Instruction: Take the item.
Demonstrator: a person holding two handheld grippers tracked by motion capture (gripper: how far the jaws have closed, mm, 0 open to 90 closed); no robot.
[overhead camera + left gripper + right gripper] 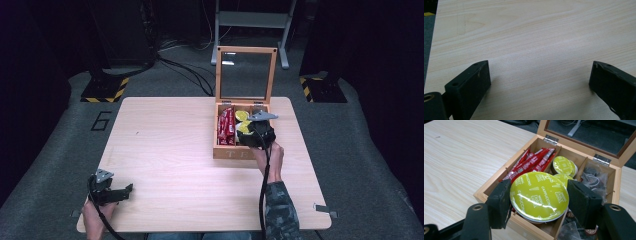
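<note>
Tongs in my right hand (537, 197) are clenched on the rim of a green cappuccino capsule (539, 195) just above the wooden box (499, 195) near the counter's far right corner; it looks light, stiff-walled, foil-topped, so I grip its sides only.

Camouflage sleeve (281, 210), black blocky fingers (584, 202)
</note>
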